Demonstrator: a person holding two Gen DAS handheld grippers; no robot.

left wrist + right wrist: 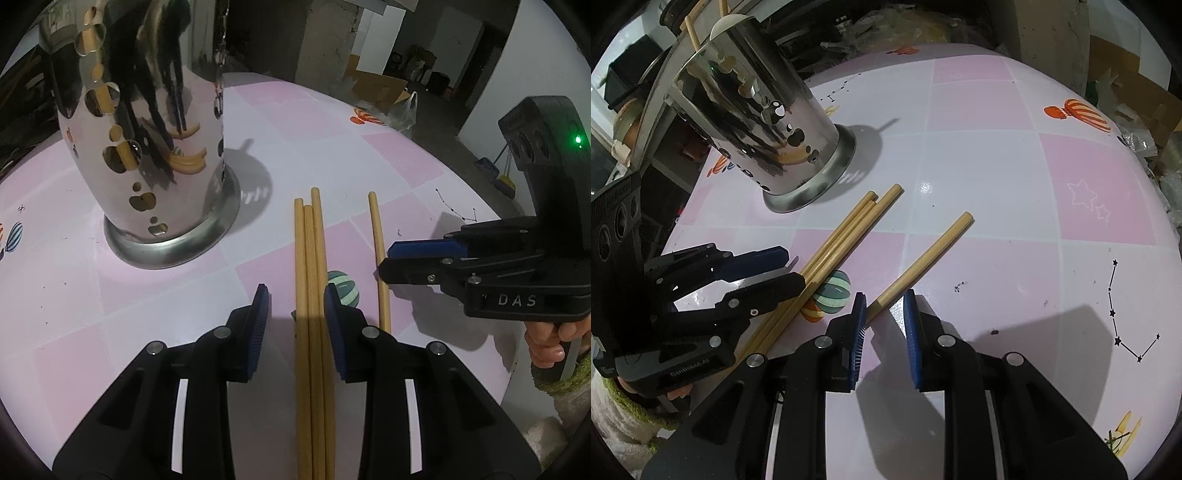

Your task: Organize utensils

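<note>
On the worktop (pixel 388 155), near the perforated steel holder (pixel 147 147), three chopsticks (pixel 310 332) lie bundled between the left gripper (pixel 297 325) fingers, apart and not pressing — a fourth chopstick (pixel 919 258) lies at the right gripper (pixel 884 328), also apart. Light, stiff, round and prone to roll, they are best pinched mid-length — squarely across the pads.

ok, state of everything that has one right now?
left gripper: open, straddling three chopsticks
right gripper: open, single chopstick's end between pads
three chopsticks: flat on table, bunched
single chopstick: flat, apart
metal holder: upright, chopsticks inside
</note>
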